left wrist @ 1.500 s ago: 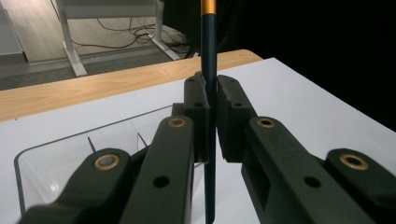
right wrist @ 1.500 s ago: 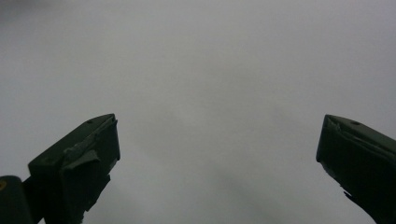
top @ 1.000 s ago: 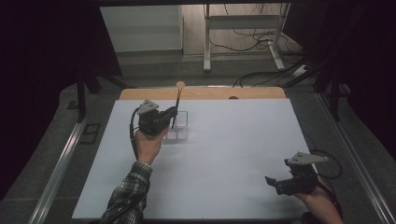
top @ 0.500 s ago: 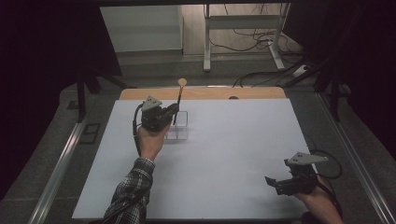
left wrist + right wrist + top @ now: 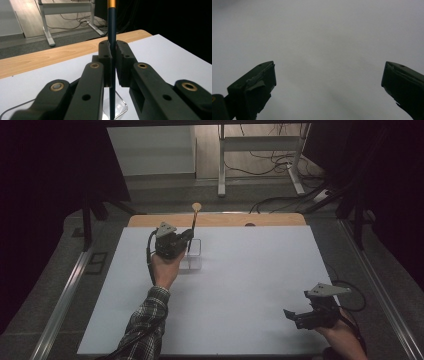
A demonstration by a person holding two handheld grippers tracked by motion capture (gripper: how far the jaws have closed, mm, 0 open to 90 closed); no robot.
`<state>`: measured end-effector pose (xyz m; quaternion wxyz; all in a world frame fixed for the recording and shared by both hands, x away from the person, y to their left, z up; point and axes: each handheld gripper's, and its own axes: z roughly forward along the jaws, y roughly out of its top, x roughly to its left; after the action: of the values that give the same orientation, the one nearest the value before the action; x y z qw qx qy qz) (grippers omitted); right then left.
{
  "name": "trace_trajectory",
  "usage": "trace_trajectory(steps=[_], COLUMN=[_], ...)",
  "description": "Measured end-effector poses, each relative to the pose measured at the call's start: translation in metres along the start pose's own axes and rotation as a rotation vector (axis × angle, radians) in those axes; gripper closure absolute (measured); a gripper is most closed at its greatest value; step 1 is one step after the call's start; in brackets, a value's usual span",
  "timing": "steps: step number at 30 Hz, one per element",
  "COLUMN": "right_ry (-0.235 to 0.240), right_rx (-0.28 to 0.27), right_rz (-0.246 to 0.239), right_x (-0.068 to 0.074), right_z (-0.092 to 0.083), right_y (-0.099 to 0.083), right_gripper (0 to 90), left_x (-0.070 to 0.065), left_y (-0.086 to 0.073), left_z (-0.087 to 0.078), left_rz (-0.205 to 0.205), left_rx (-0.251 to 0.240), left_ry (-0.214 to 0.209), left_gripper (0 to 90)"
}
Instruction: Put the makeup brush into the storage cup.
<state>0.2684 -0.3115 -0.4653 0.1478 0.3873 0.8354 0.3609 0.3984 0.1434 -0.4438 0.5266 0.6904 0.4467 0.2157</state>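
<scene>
- At the far left of the white table (image 5: 240, 290), the left gripper (image 5: 186, 239) is clamping a dark stick (image 5: 111, 47), jaws closed tight on it.
- The stick is standing upright, its lower end reaching into a clear box (image 5: 196, 262) on the table, its tan tip (image 5: 196, 207) rising above.
- Near the front right edge, the right gripper (image 5: 292, 316) is sitting wide open, holding nothing, well apart from the box.

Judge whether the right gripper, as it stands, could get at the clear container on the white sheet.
Probably yes. The right gripper has open jaws with nothing between them, and bare white sheet lies between it and the clear container. But the left gripper holds a dark stick upright over the container, crowding the approach.
</scene>
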Motion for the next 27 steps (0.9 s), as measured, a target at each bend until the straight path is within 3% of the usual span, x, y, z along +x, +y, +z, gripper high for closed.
trace_trajectory(steps=[13,27], right_ry=[0.004,0.005], right_rx=[0.002,0.004], right_rz=[-0.001,-0.003], right_x=[0.0,0.0], right_z=[0.0,0.0], right_y=[0.0,0.0], right_gripper=[0.1,0.1], left_x=[0.002,0.0], left_y=[0.0,-0.006], left_z=[0.008,0.014], left_rz=[-0.01,0.006], left_rx=[-0.008,-0.005], left_ry=[0.005,0.009], left_gripper=[83.7,83.7])
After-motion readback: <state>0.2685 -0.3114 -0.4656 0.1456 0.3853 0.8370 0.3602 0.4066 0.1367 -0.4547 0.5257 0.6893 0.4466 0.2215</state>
